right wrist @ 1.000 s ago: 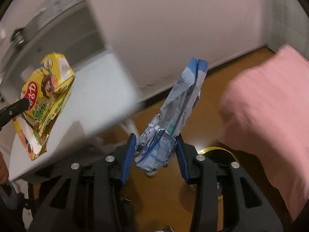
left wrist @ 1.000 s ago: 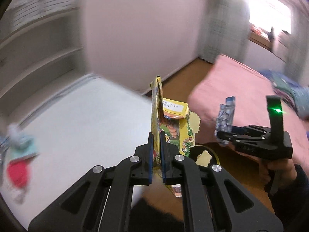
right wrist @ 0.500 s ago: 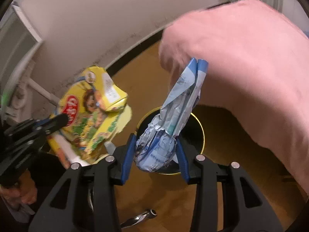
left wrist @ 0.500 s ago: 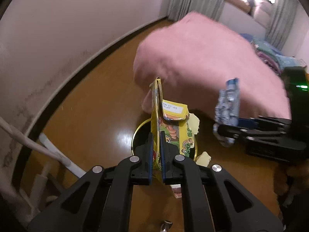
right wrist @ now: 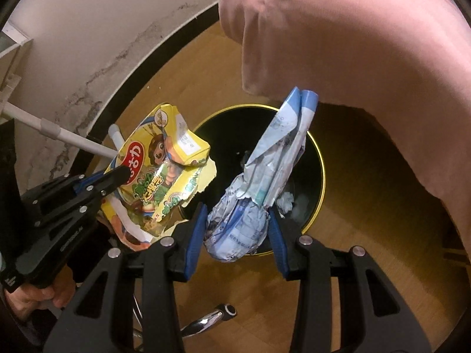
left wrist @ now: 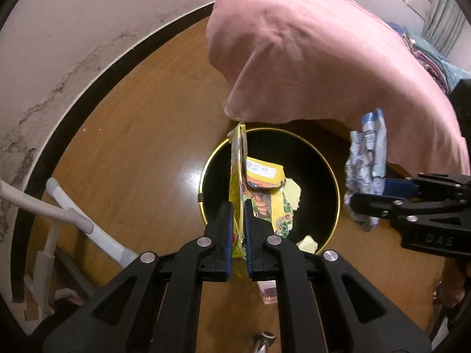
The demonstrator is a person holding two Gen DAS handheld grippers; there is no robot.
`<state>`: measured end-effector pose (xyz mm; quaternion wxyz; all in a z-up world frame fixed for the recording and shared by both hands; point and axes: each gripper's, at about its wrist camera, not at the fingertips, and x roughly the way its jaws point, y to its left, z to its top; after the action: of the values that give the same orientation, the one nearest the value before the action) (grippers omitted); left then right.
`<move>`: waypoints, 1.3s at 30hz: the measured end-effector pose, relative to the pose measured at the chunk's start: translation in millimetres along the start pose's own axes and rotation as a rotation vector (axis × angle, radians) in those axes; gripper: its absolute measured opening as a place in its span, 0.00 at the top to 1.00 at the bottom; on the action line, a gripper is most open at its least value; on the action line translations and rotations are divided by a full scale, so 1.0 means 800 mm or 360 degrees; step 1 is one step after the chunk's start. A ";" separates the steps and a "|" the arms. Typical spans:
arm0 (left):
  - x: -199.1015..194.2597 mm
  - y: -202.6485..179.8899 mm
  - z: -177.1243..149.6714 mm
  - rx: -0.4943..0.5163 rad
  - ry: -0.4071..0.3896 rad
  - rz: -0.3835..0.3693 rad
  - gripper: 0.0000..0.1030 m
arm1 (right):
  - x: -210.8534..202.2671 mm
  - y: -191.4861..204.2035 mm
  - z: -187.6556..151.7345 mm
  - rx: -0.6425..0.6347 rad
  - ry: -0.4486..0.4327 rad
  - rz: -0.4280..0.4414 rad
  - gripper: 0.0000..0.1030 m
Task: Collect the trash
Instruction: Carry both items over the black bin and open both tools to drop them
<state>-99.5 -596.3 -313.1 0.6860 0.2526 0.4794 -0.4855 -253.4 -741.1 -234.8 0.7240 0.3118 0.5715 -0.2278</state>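
Left wrist view: left gripper (left wrist: pixel 238 220) is seen clamped edge-on on a flattened yellow snack box (left wrist: pixel 259 194), pads nearly together; a black bin with gold rim (left wrist: pixel 334 176) sits directly ahead of the fingertips, on wood floor beside a pink blanket (left wrist: pixel 309 58). Box is judged light, thin card, torn and floppy, so a pinch on the flat panel near its lower end is best. Red Japanese lettering and a cartoon face are printed on it; a white date label is too small to read. To the right, right gripper (right wrist: pixel 235 229) is closed on the balled end of a crumpled blue-white wrapper (right wrist: pixel 265 182), held over the bin mouth. Wrapper is judged very light, soft, crinkly, likely slippery; the wad is the safest hold. Its print is unreadable. "DAS" is partly legible on the right tool body
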 end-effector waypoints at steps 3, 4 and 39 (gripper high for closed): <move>0.006 0.000 0.000 -0.0018 0.0006 -0.0025 0.94 | 0.009 0.000 0.005 0.0005 0.0011 0.0000 0.60; 0.008 0.001 0.000 -0.0025 0.0009 -0.0033 0.94 | 0.009 0.000 0.006 0.0004 0.0009 -0.0004 0.60; -0.268 -0.038 -0.012 0.0152 -0.0301 -0.0249 0.11 | -0.281 0.075 -0.010 -0.0067 -0.0701 -0.0125 0.16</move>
<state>-146.1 -509.7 -119.8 0.6754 0.2000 0.4071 -0.5815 -272.5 -699.6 -6.7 0.8284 0.2168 0.4158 -0.3064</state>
